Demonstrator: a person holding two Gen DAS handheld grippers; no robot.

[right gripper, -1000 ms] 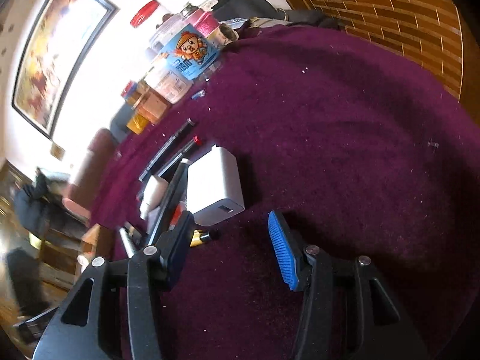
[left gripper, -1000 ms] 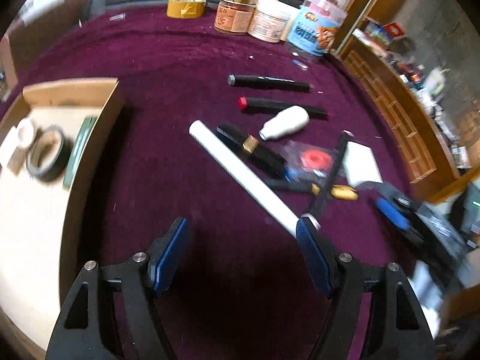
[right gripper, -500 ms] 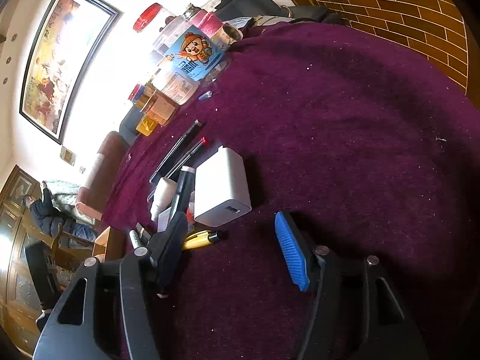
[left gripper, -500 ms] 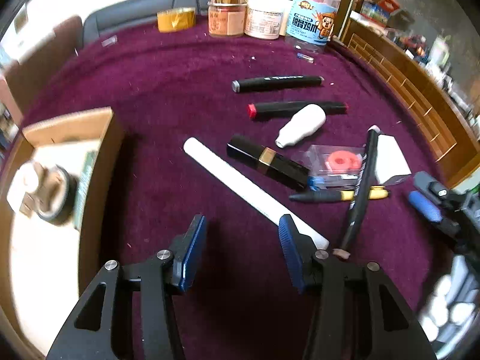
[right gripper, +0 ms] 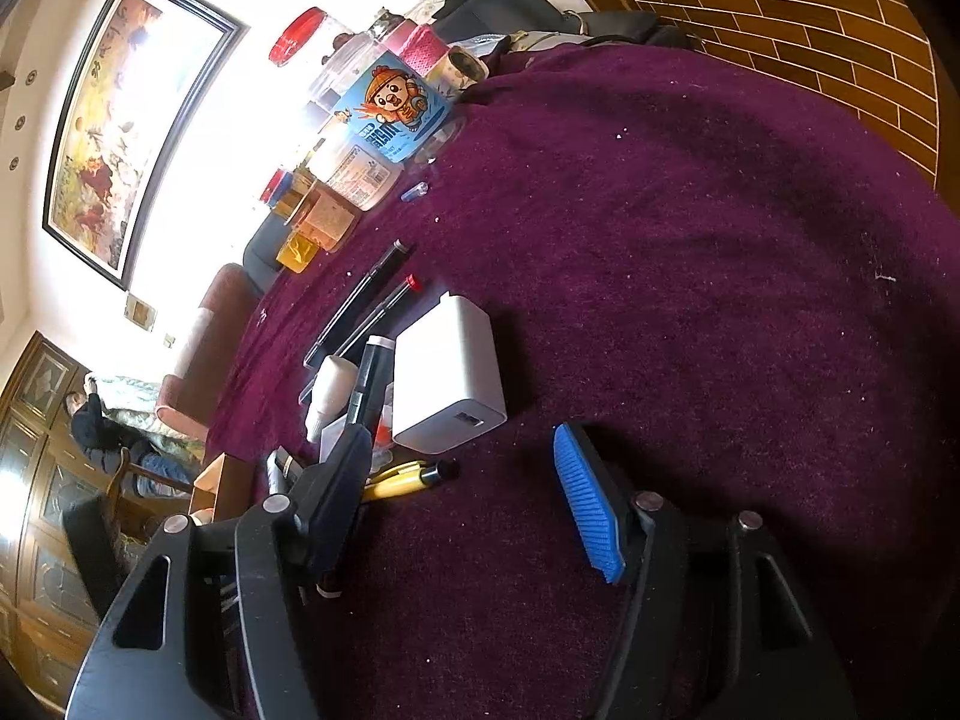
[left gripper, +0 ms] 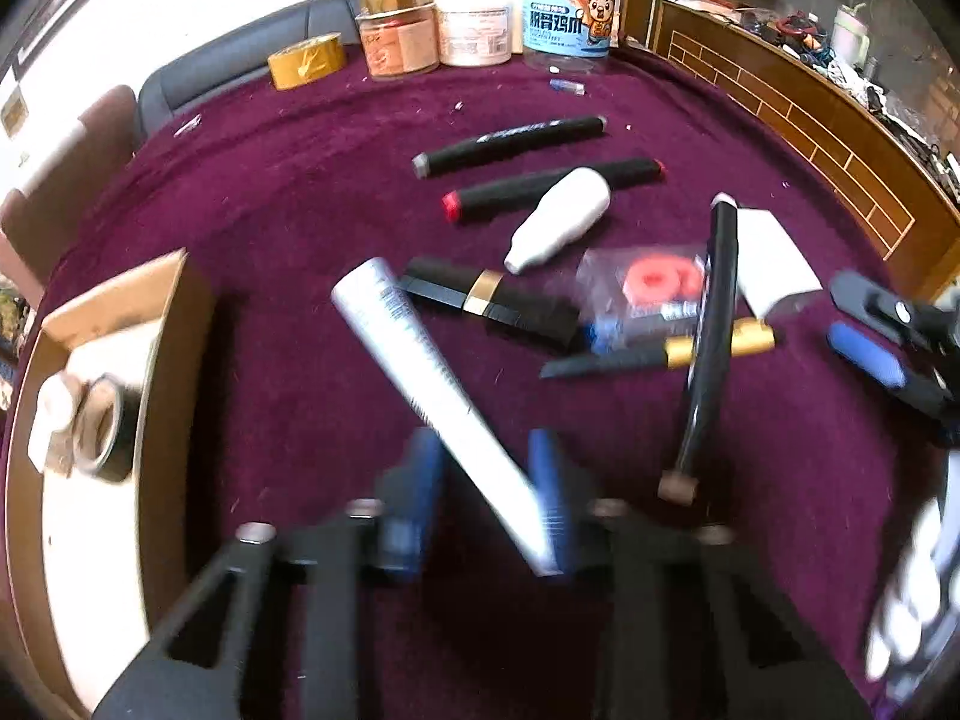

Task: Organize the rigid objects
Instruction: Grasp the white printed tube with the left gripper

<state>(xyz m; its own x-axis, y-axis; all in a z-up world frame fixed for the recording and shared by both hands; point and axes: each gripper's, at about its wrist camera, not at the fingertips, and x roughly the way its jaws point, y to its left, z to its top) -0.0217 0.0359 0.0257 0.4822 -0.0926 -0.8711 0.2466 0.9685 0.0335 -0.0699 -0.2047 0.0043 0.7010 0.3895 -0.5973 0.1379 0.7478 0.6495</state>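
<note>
1. At lower centre of the left view, the left gripper [left gripper: 486, 492], jaws just closing, clasps the white tube [left gripper: 432, 396]; bare cloth lies between it and the cardboard box [left gripper: 174, 360] at left.
2. Right gripper [right gripper: 468, 498] gapes empty, the white charger [right gripper: 447, 384] just beyond.

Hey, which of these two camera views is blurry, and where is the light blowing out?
Left wrist view: motion blur smears the left gripper and the near end of the white tube between its fingers; the far markers stay sharper. Right wrist view: sharp on the right gripper and white charger, but glare washes out the wall behind the jars.
</note>
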